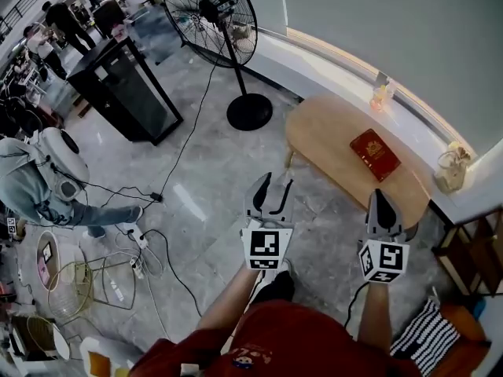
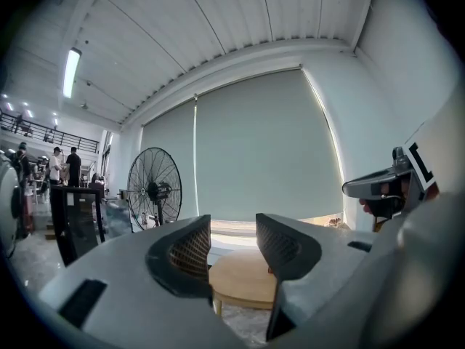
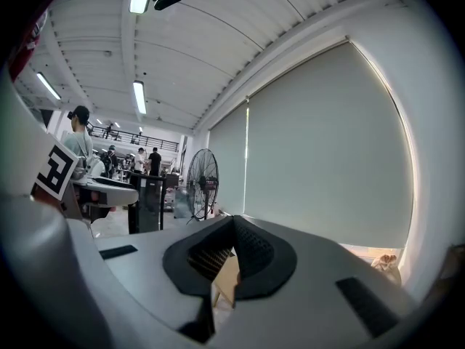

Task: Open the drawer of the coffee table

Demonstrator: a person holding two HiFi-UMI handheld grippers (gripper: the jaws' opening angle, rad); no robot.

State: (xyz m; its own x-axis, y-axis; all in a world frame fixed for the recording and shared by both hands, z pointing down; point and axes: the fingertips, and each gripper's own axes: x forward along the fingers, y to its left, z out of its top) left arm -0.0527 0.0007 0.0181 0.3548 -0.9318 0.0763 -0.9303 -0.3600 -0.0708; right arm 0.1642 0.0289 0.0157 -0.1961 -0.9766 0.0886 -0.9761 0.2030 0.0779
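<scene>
Beyond your red shirt [image 1: 299,340], both grippers point level at the coffee table [image 1: 326,136], which stands well ahead, untouched. The left gripper [image 1: 273,184] has its jaws wide and empty, probably readied for the drawer; the right gripper [image 1: 380,201] has its jaws closed on nothing. The drawer itself shows in no view.

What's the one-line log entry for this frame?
stage: before contact | left gripper: open, empty | right gripper: shut, empty | coffee table: ahead, untouched | drawer: not visible
</scene>
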